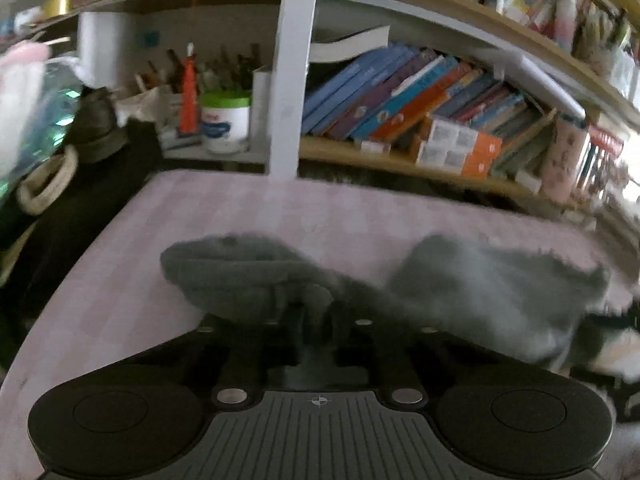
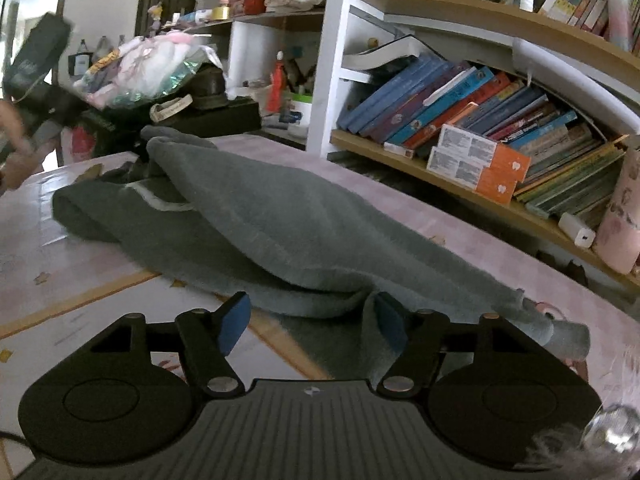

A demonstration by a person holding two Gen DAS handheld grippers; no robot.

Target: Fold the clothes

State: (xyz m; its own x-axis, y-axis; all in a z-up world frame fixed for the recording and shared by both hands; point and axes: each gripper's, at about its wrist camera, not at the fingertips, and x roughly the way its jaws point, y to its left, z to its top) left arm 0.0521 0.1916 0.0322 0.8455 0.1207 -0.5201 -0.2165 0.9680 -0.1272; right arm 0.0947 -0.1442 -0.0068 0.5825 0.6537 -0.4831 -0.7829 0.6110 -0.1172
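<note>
Now the left claw pinches the grey garment, whose folded edge lies between the wide-open right claw.

Motion blur is smearing the whole left wrist view — the grey cloth is reading as a soft smudge and the book spines are running together. The right wrist view is holding sharper, with terry texture showing. Daylight is blowing out the far right edge of the left view. Fisheye distortion is bending the shelves into arcs, and black corners are vignetting both frames.
</note>
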